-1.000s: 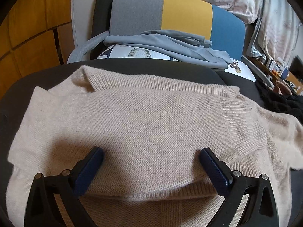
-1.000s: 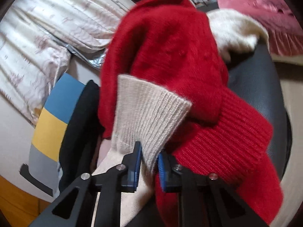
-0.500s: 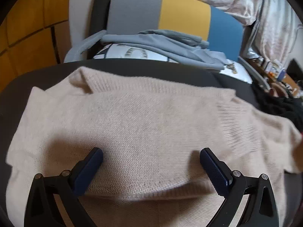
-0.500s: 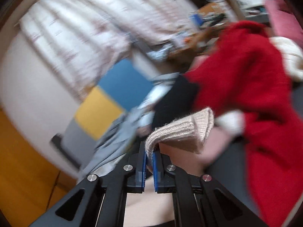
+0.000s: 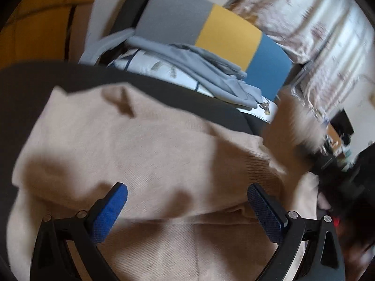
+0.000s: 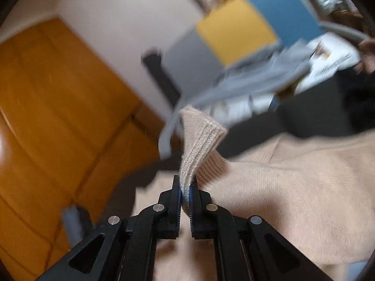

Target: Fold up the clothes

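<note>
Our right tool (image 6: 185, 192) pinches the ribbed cuff (image 6: 201, 140) of the beige sweater (image 5: 140, 154) spread on the dark counter (image 5: 28, 86); our left tool (image 5: 185, 201) gapes empty above it. We should lay the sleeve flat across the body, without twisting.

The right gripper (image 6: 185, 194) has its fingers (image 6: 174, 201) pinched tight on the ribbed cuff (image 6: 199, 147) of a beige sweater (image 6: 293, 187). The cuff stands up from the fingers, its end folded over at the top. To the right of the cuff the sweater's body spreads flat over a dark worktop (image 6: 304, 119). Beyond the cuff, much blurred, grey cloth (image 6: 246, 86) lies heaped in front of a chair back (image 6: 234, 32) with grey, yellow and blue panels. Left of the cuff stands an orange wooden panel (image 6: 58, 105), with a pale wall (image 6: 117, 11) above it.
</note>
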